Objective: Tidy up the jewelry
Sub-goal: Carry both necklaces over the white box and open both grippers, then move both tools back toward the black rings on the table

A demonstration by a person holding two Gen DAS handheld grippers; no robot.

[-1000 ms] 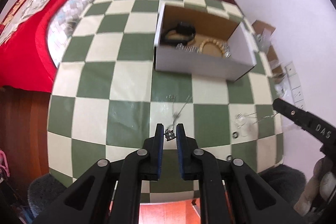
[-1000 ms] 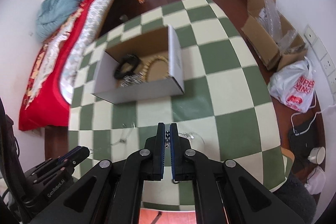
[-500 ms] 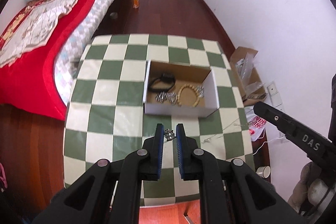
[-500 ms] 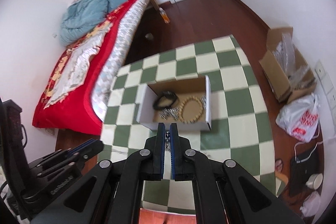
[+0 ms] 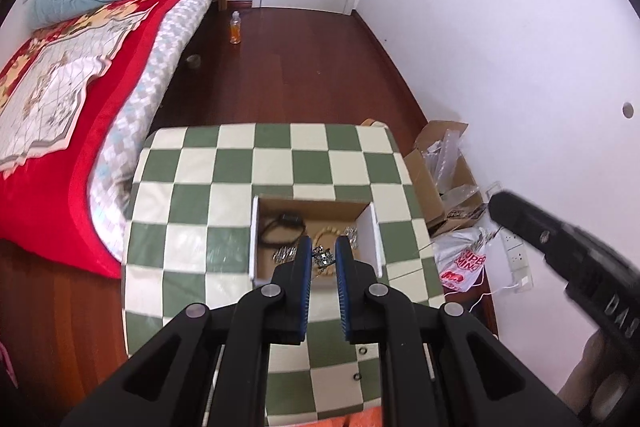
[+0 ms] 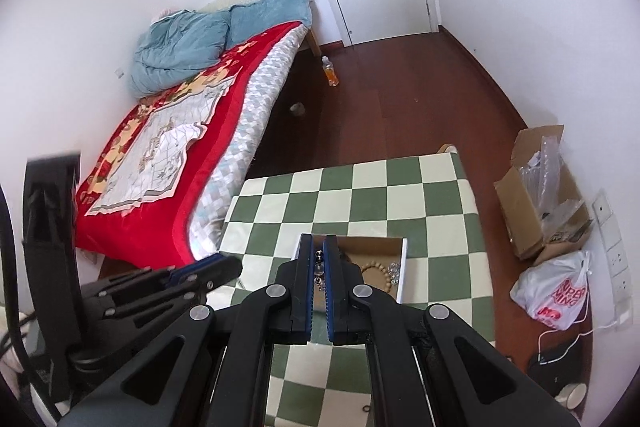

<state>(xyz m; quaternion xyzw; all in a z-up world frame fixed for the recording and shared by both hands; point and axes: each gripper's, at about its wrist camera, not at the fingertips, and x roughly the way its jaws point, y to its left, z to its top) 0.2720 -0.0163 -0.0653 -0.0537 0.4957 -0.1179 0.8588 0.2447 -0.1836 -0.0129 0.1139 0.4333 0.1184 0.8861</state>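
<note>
1. The left gripper (image 5: 323, 257), raised well above the green-and-cream checked surface (image 5: 192, 211), has its blue-padded fingers (image 5: 303, 269) clenched on a small silver trinket (image 5: 323, 255), seen in line with the open cardboard box (image 5: 374, 239) below.
2. The right gripper (image 6: 319, 269) has its fingers (image 6: 307, 267) pressed nearly together on a short string of small dark beads (image 6: 318, 269), also poised high over the same box.
3. Inside the box lie a wooden bead bracelet (image 6: 374, 277), a black cord item (image 5: 282, 225) and silvery pieces (image 5: 284, 253) near the front wall.
4. Two small dark rings (image 5: 362, 351) sit loose on the surface near its front edge, not yet boxed.
5. Risk, as judged: from this height a released piece could drift, strike the box wall and bounce onto the surface or the wooden floor (image 5: 304, 67); lowering first would reduce that.
6. Risk, as judged: both grippers are aimed at one small opening, so they could knock together or shove the light box.
7. Any thin chain trailing from the trinket cannot be made out; if present, it could snag on the box edge.
</note>
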